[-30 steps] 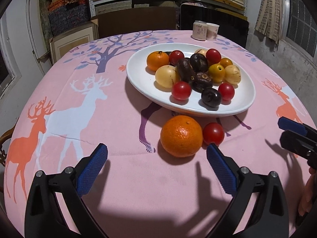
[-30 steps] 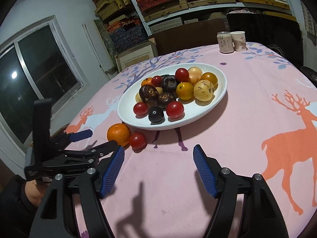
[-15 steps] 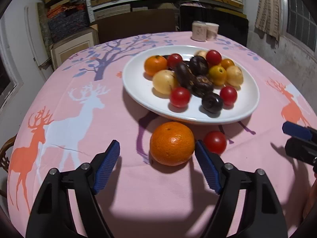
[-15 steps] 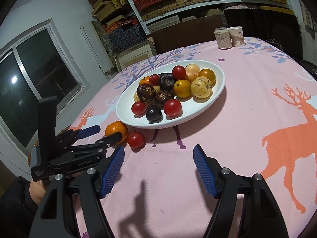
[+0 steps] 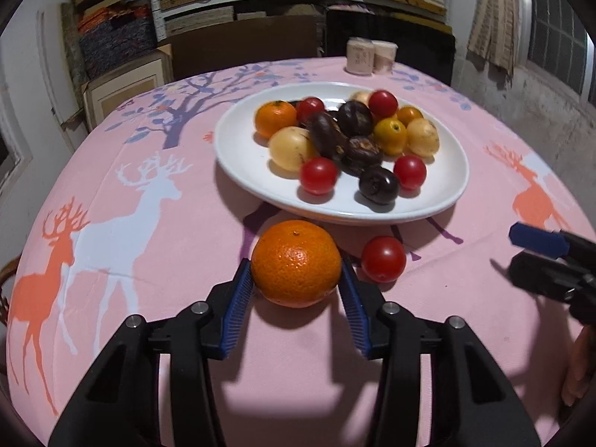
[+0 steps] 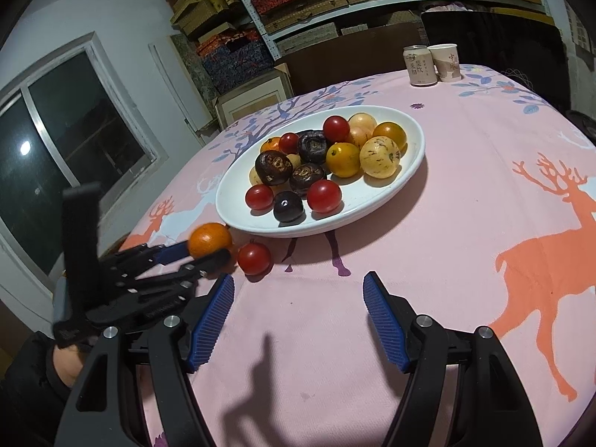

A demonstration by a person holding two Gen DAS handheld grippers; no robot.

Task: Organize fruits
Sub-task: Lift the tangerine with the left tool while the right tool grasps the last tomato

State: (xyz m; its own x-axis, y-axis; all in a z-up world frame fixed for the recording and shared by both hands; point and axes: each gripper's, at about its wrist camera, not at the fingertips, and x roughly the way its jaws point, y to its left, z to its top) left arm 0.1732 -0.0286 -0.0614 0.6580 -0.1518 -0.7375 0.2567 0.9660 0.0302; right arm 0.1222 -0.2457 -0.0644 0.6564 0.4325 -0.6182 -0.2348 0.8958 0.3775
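A loose orange (image 5: pixel 296 260) lies on the pink deer tablecloth just in front of the white plate (image 5: pixel 238 164). My left gripper (image 5: pixel 296 265) is closing on it, and both blue pads touch its sides. A loose red tomato (image 5: pixel 383 259) sits just right of the orange, outside the jaws. The plate holds several fruits: red tomatoes, dark passion fruits, yellow ones and a small orange. In the right wrist view my right gripper (image 6: pixel 298 279) stands open over bare cloth, with nothing between its fingers. There the left gripper (image 6: pixel 208 252) shows at the left with the orange (image 6: pixel 208 238), beside the tomato (image 6: pixel 254 258).
A drink can (image 6: pixel 419 65) and a paper cup (image 6: pixel 445 61) stand at the table's far edge. Dark chairs, shelves of boxes and a window surround the round table. A hand and dark sleeve (image 6: pixel 33 380) hold the left gripper at the table's near left edge.
My left gripper moved forward around the orange and its jaws closed from wide open until the pads met the fruit. The right gripper kept still and open.
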